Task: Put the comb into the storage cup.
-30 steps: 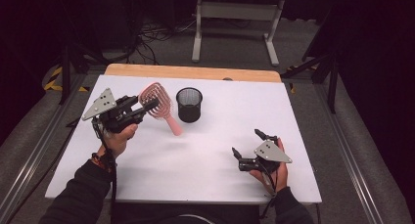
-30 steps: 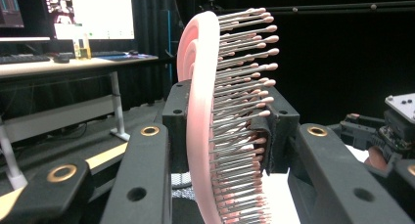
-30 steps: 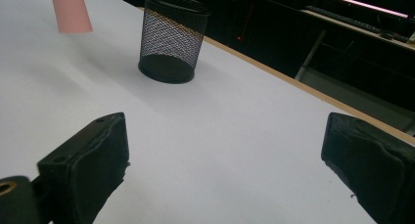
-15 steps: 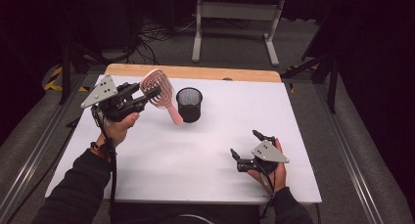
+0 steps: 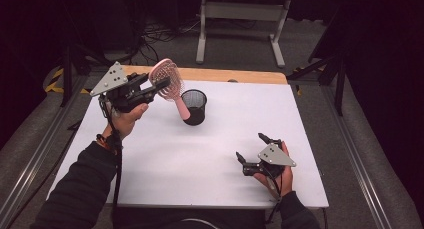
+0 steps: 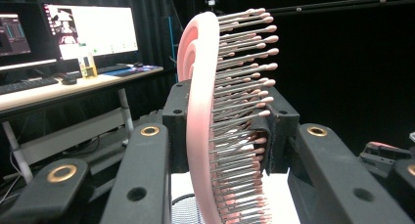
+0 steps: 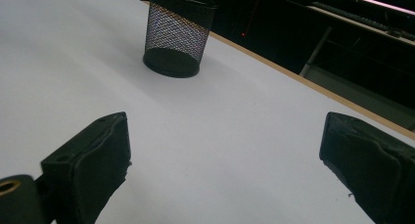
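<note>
That pink paddle hairbrush (image 5: 167,80) looks like light hollow plastic, stiff frame, with springy bristles (image 6: 240,111) tipped in little balls; not fragile, but the smooth rim is probably a bit slippery. The left gripper (image 5: 150,86) has its jaws clamped across the brush head, one pad on the back, the other pushing into the bristles; I'd say that's a squishy grip since the bristles give, so grabbing the handle (image 5: 183,108) or the solid rim would likely hold steadier.

The brush is up in the air over the far left of the white table (image 5: 165,159), head up and tilted, handle slanting down toward the black mesh pen cup (image 5: 194,106) and ending just beside its rim; left forearm raised, wrist cocked so the gripper points across the table.

The right gripper (image 5: 252,153) rests near the front right edge, jaws wide open on nothing, aimed at the cup.
</note>
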Available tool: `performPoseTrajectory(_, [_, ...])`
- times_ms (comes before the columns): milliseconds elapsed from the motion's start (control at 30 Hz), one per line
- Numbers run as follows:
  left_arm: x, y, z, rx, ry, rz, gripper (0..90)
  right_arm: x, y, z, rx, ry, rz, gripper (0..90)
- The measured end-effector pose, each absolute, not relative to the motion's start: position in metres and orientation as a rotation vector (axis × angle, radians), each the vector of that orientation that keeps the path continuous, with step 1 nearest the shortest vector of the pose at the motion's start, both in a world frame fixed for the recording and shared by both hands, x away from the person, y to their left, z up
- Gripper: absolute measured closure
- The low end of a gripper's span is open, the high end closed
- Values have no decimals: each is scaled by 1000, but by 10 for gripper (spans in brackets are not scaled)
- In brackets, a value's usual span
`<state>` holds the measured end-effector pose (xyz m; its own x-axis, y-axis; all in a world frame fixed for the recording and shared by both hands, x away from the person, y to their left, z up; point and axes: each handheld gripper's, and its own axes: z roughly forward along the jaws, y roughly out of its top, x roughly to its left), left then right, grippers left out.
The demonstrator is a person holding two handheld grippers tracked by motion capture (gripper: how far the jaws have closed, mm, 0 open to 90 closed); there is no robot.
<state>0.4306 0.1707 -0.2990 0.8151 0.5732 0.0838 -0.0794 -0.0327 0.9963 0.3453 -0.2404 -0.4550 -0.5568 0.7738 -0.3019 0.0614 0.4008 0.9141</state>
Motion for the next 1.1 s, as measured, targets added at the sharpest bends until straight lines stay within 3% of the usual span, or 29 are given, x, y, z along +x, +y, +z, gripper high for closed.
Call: performPoseTrajectory(1100, [470,124,-276,1615,424,609,641,342,-244,-452,724,1851,1249,58])
